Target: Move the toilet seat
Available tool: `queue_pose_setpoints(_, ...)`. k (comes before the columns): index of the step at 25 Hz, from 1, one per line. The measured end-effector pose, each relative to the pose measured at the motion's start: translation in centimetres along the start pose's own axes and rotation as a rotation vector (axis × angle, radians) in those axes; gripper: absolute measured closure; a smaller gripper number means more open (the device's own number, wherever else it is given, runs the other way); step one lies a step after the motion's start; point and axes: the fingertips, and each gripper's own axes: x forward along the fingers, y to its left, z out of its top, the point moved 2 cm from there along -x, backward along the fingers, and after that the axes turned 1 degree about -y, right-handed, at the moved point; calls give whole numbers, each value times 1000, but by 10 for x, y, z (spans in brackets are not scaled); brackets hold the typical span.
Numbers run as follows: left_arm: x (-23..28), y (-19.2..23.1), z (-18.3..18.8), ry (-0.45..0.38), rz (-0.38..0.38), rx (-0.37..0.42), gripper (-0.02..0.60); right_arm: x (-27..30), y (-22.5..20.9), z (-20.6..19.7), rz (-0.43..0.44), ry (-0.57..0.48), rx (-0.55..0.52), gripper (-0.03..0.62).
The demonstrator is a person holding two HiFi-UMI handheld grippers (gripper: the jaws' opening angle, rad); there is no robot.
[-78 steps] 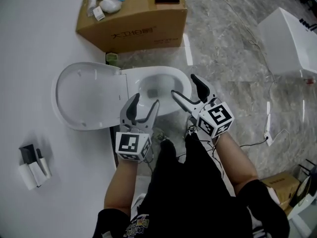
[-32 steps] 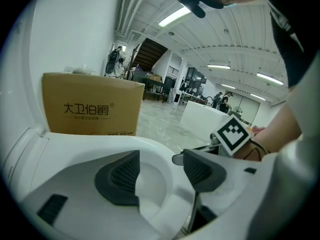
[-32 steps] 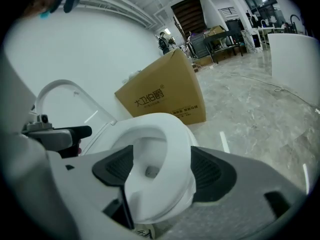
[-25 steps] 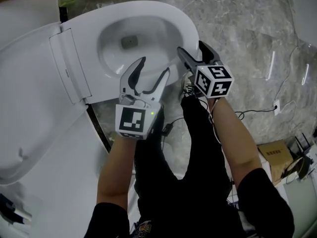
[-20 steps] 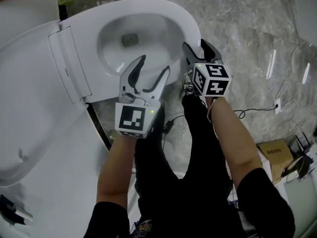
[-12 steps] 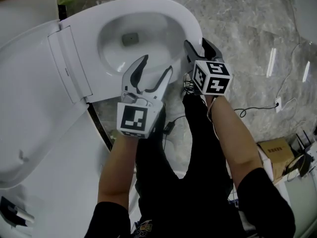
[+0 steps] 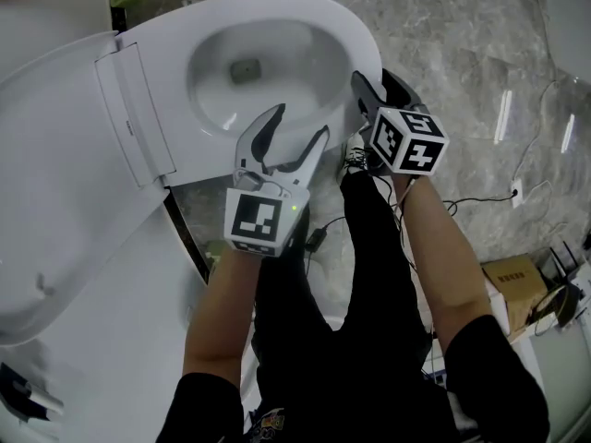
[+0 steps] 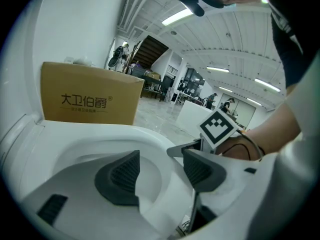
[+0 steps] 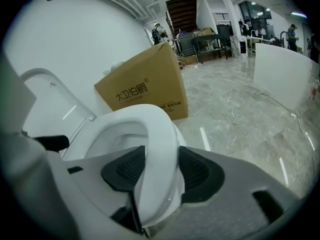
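Note:
The white toilet seat (image 7: 355, 40) lies down on the bowl, and its lid (image 7: 65, 183) stands open at the left. My right gripper (image 7: 371, 86) is at the seat's front right edge. Its jaws have just been closing, and in the right gripper view both dark pads (image 9: 131, 170) press on the seat rim (image 9: 152, 129) between them. My left gripper (image 7: 297, 125) is open at the front rim. In the left gripper view its jaws stand wide apart, one inside the bowl and one outside, and the seat rim (image 8: 150, 149) passes untouched between them.
A brown cardboard box (image 9: 145, 86) stands behind the toilet by the white wall. Cables (image 7: 462, 212) trail over the marble floor at the right, near a small carton (image 7: 512, 280). The person's black-clad legs (image 7: 360, 321) are right in front of the bowl.
The right gripper's jaws have narrowed from wide open onto the seat's front right rim. The left gripper has kept open at the front rim, shifting only slightly.

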Motion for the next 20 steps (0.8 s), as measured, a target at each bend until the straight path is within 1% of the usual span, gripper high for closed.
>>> queue_pose_setpoints(3, -1, -6, -1, -26, -6, 15, 318, -11, 4, 9, 8, -21, 30, 393)
queue_pose_setpoints(7, -2, -17, 1, -18, -38, 29, 318, -29, 11, 24, 32, -47, 61, 416)
queue_pose_setpoints(8, -1, -22, 3, -14, -52, 35, 318, -34, 14, 28, 42, -52, 62, 416)
queue_pose_setpoints(11, -1, -37, 7, 1, -95, 65, 318, -50, 25, 40, 82, -73, 70, 382)
queue_pose_setpoints(15, -7, -56, 14, 14, -140, 116, 318, -73, 40, 57, 128, -108, 89, 384)
queue_pose_setpoints(20, -16, -73, 29, 17, -156, 152, 318, -104, 64, 82, 195, -136, 83, 384)
